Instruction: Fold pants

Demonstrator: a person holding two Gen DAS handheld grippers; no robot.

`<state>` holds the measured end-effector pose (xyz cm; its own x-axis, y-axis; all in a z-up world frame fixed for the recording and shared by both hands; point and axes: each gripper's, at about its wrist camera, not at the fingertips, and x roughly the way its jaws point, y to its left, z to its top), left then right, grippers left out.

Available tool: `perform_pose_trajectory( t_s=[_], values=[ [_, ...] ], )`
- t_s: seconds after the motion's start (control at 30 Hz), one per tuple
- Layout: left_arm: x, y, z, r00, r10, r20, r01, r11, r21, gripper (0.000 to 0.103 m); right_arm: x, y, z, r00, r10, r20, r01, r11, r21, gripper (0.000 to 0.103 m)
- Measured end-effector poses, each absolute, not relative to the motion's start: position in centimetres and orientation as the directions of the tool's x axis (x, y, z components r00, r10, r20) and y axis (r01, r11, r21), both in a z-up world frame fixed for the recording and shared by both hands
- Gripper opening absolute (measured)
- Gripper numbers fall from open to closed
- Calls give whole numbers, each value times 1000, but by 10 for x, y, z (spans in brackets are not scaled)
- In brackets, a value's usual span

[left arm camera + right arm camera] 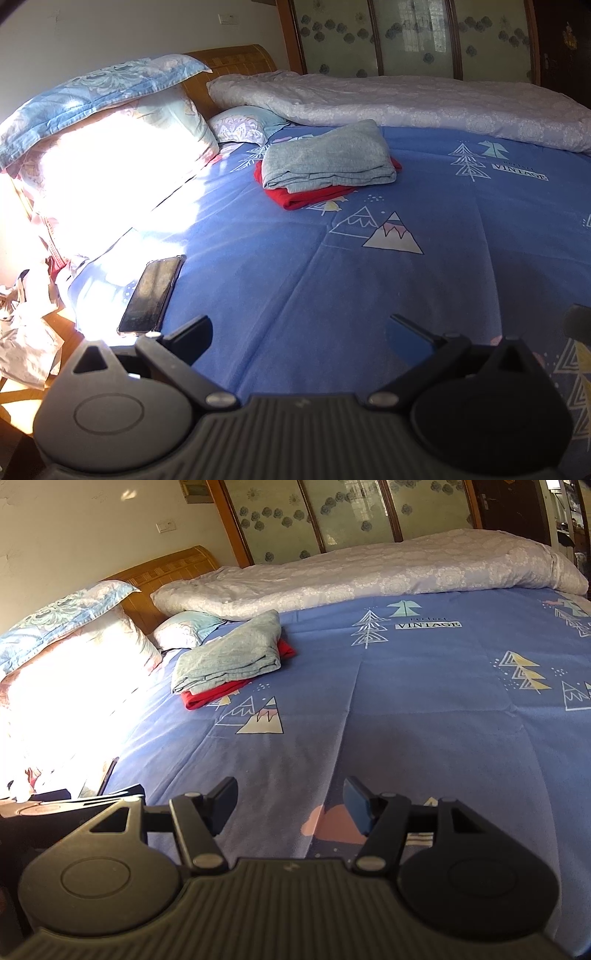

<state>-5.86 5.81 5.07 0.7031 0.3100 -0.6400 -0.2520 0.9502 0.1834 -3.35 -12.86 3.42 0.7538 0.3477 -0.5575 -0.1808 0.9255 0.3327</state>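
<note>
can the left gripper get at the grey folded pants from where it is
Probably yes. The left gripper is open and holds nothing, and only bare blue sheet lies between it and the grey pants, which sit on top of a red garment. The phone lies off to the side.
</note>
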Motion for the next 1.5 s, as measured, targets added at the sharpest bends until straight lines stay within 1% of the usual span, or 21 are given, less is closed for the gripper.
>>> perform_pose_trajectory(
  t_s=[0.17,0.53,1.03,1.33,1.5],
  values=[
    [-57,54,46,690,323,-648,-244,946,212,103,-32,-128,33,752,346,-561,-175,925,336,66],
    [-53,50,33,644,283,-711,-193,959,207,103,-29,-128,28,740,347,-577,-165,924,345,66],
    [-51,39,23,620,295,-727,-146,954,262,103,-29,-133,25,735,349,-581,-148,919,365,66],
    [-50,36,18,595,258,-761,-110,964,242,103,-29,-137,22,730,351,-587,-140,916,375,66],
    [-52,34,16,589,257,-766,-97,964,248,103,-29,-137,21,726,353,-590,-138,916,377,66]
  ],
)
